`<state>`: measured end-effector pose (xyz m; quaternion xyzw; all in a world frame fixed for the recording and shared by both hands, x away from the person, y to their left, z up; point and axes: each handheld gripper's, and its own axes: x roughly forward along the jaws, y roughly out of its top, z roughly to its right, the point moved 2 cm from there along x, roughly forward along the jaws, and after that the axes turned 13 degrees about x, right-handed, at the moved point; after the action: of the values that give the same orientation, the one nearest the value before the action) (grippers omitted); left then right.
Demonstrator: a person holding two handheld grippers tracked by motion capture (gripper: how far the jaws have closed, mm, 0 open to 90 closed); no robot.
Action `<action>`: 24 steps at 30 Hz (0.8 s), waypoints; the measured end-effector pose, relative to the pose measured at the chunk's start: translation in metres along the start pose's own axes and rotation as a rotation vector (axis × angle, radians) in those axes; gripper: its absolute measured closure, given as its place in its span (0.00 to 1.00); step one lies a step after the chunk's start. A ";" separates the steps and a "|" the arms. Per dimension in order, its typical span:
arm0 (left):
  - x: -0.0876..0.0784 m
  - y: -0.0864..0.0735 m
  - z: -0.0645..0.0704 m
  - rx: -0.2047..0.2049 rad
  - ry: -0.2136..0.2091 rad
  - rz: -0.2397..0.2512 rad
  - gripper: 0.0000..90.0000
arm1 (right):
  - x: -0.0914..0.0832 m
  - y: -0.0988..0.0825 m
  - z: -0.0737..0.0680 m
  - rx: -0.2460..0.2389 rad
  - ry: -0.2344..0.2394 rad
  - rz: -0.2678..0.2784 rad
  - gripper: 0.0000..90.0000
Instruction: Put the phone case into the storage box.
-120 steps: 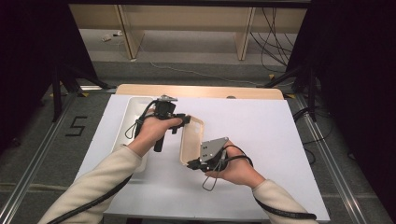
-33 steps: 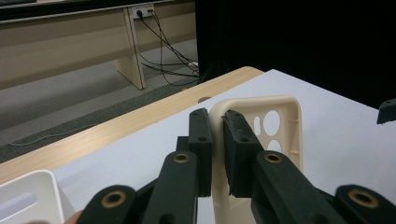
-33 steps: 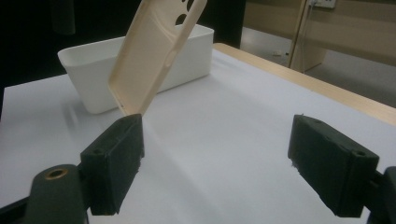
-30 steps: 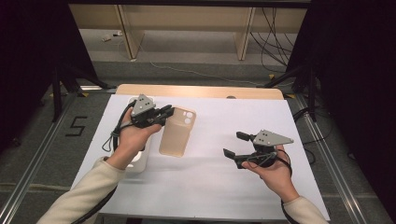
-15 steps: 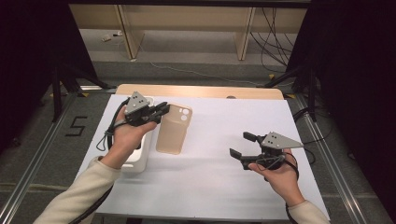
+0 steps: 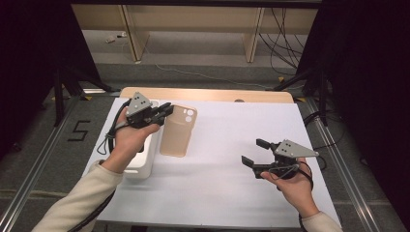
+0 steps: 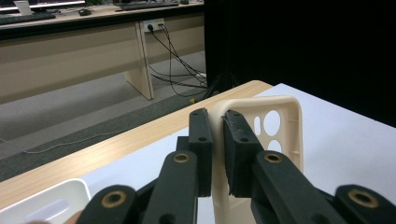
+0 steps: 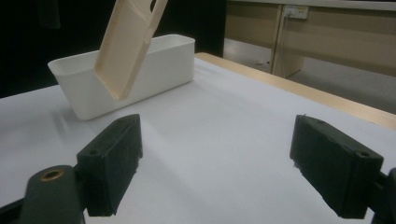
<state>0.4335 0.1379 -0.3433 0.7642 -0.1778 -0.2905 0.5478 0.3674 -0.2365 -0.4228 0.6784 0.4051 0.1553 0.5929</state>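
Two grippers are mine; the left gripper (image 6: 167, 110) pinches the side wall of the beige phone case (image 6: 177, 131) near its camera holes, pads pressed tight on the thin rim (image 7: 218, 122); the case hangs tilted above the white sheet, just beside the white bin (image 6: 145, 162), its lower end clear of the surface in the right gripper view (image 8: 127, 49); the right gripper (image 6: 255, 152) hovers well apart at the right, jaws spread wide with nothing between them.
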 end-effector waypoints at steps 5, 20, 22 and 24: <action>-0.003 0.002 -0.004 -0.002 0.013 0.005 0.91 | -0.003 -0.002 -0.001 0.022 -0.001 -0.024 0.20; -0.007 0.006 -0.013 -0.001 0.033 0.013 0.91 | -0.004 -0.005 0.001 0.025 -0.018 -0.022 0.20; -0.008 0.006 -0.014 -0.001 0.036 0.011 0.91 | -0.004 -0.005 0.001 0.025 -0.020 -0.017 0.20; -0.008 0.006 -0.015 0.000 0.037 0.010 0.91 | -0.004 -0.005 0.001 0.031 -0.018 -0.004 0.20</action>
<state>0.4372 0.1517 -0.3319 0.7684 -0.1714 -0.2736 0.5525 0.3636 -0.2402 -0.4264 0.6880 0.4036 0.1420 0.5862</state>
